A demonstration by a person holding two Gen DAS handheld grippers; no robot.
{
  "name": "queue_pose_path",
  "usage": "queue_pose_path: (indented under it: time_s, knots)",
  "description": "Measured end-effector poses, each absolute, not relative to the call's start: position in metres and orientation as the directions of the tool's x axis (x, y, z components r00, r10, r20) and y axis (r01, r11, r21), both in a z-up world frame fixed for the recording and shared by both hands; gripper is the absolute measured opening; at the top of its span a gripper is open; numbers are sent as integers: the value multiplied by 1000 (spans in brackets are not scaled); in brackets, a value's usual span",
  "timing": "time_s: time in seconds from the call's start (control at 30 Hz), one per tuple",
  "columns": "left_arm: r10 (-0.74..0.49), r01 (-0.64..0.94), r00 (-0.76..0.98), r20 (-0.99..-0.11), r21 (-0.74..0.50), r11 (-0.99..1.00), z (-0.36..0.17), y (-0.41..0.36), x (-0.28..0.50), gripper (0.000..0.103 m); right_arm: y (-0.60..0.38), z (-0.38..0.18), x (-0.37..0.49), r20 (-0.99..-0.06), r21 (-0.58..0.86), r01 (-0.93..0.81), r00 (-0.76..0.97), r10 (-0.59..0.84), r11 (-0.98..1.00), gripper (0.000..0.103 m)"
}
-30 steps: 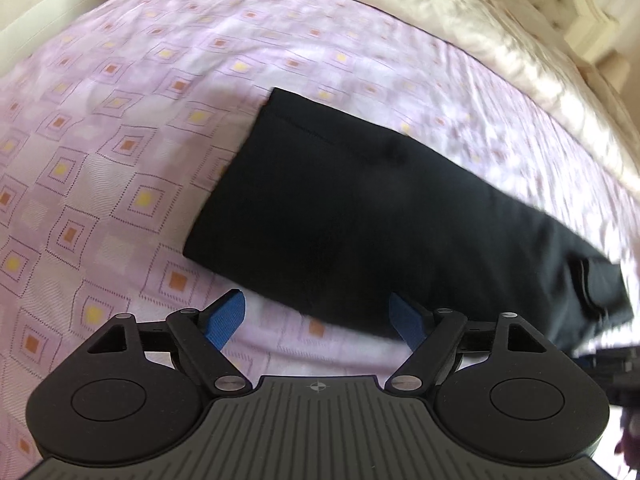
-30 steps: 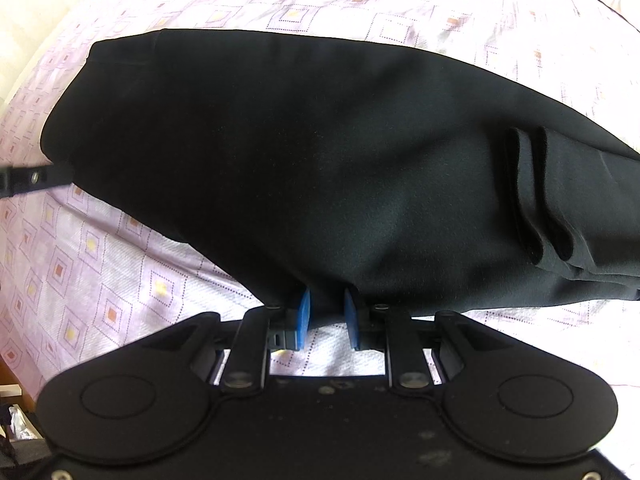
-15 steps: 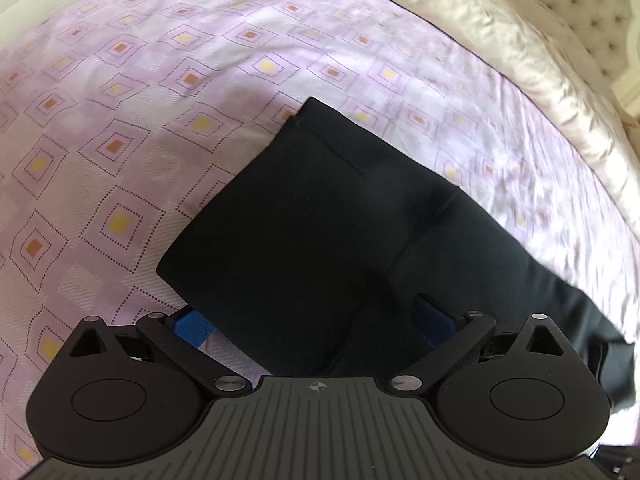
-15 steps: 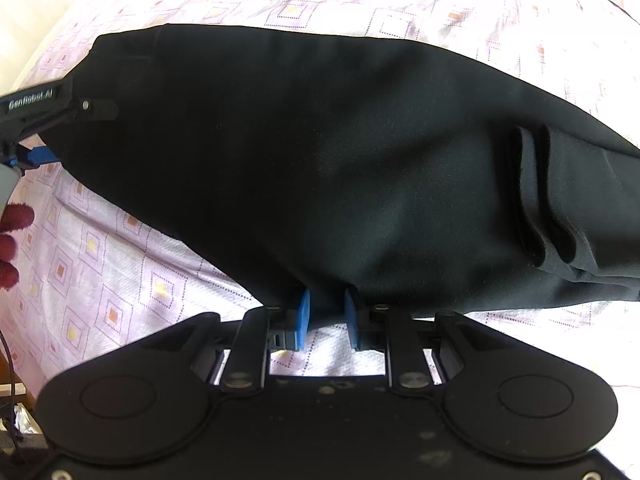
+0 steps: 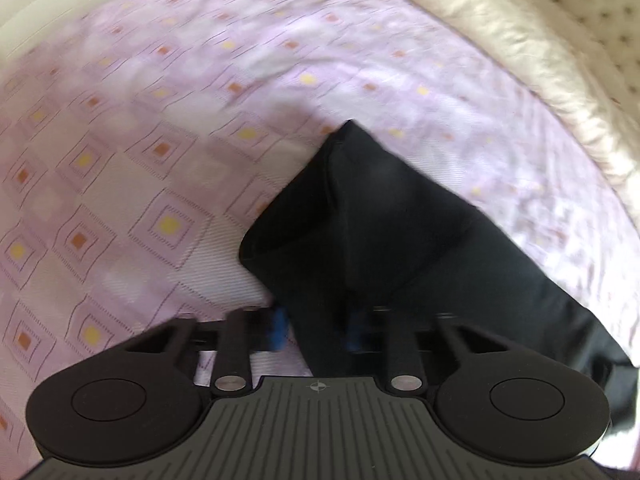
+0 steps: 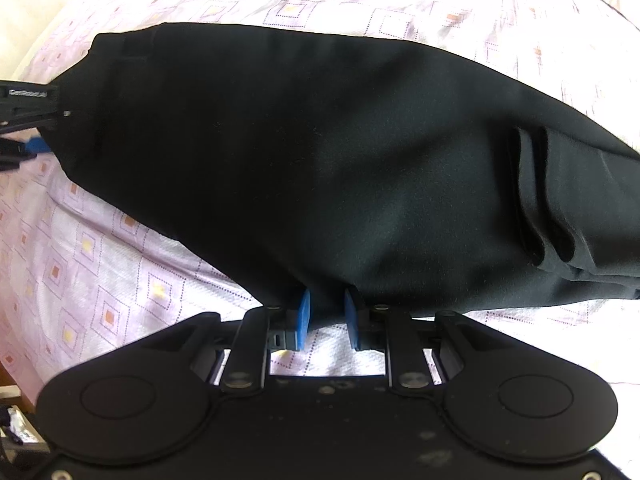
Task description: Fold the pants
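Black pants (image 6: 340, 168) lie lengthwise on the purple patterned bedsheet (image 6: 104, 280), with a folded hem flap (image 6: 544, 208) at the right. My right gripper (image 6: 325, 316) is shut on the near edge of the pants at their middle. My left gripper (image 5: 316, 326) is shut on the end of the pants (image 5: 380, 224), which rises bunched between the blue pads. The left gripper also shows at the far left of the right wrist view (image 6: 34, 130), at the pants' left end.
A cream quilted bolster (image 5: 520, 52) and a tufted headboard (image 5: 600, 8) run along the far side of the bed. The bedsheet (image 5: 132, 160) stretches wide to the left of the pants. A wooden edge and clutter (image 6: 12, 420) show at the lower left.
My left gripper has moved in onto the end of the pants and closed on it from open; the cloth now bunches up. My right gripper stays shut on the near edge.
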State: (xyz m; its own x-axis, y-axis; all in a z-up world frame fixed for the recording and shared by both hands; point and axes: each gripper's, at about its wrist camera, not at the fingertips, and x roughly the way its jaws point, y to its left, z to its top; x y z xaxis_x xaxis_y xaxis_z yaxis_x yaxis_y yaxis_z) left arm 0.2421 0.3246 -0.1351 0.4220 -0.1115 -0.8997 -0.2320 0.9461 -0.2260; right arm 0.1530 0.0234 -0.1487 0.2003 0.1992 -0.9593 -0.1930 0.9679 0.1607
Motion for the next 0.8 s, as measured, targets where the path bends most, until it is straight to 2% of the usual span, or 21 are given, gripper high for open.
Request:
queue_pose_path:
  time_s: [0.13,0.4,0.57,0.67,0.73,0.8]
  knots:
    - [-91,-145,486,-869,-183,972,-114,306,236,10,31,-147,145,-956,139,-183,231,180,973,23]
    - [-115,-87,620,-776,-214,973,-48,265,224,9,26,-147,130,-941,169,-151,269,206,974,22]
    - [-122,-26,685,-718,-191,981,-8,210,212,9,18,-145,120,-916,192,-236,304,261,952,20]
    - [-134,34,703,-699,-155,987,13,161,203,9,-7,-138,124,-888,320,-235,262,377,918,20]
    - [-156,79,709,-688,-143,987,22,125,198,9,-37,-123,119,-841,408,-201,297,453,890,20]
    - [-181,119,706,-684,-138,983,25,89,194,9,-68,-108,111,-810,433,-202,340,478,878,21]
